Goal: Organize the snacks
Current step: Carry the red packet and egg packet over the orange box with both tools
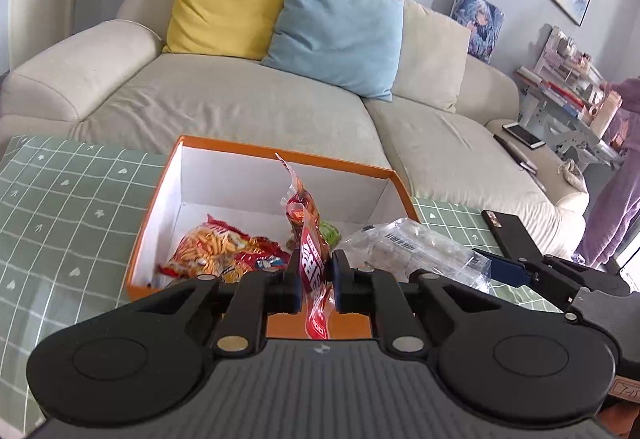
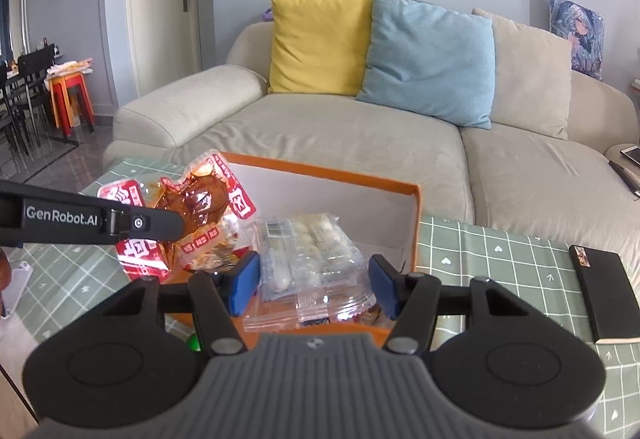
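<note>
The left tongs [image 1: 314, 273] were pressed together on a red snack packet [image 1: 310, 239], pinching it on edge so that it stood upright above the near wall of the orange box [image 1: 280, 155]. Seen from the right wrist, the left tongs reached in level from the left, the packet [image 2: 192, 215] hanging over the box's left side. The right tongs [image 2: 314, 281] were spread wide, their blue pads either side of a clear bag of white candies [image 2: 316, 251] without gripping it; the bag lay over the box's near right part. An orange bag of crackers [image 1: 212, 247] lay inside on the left. The box [image 2: 336, 169] sat on the green checked table [image 2: 512, 259], a black notebook [image 2: 606, 293] to its right.
</note>
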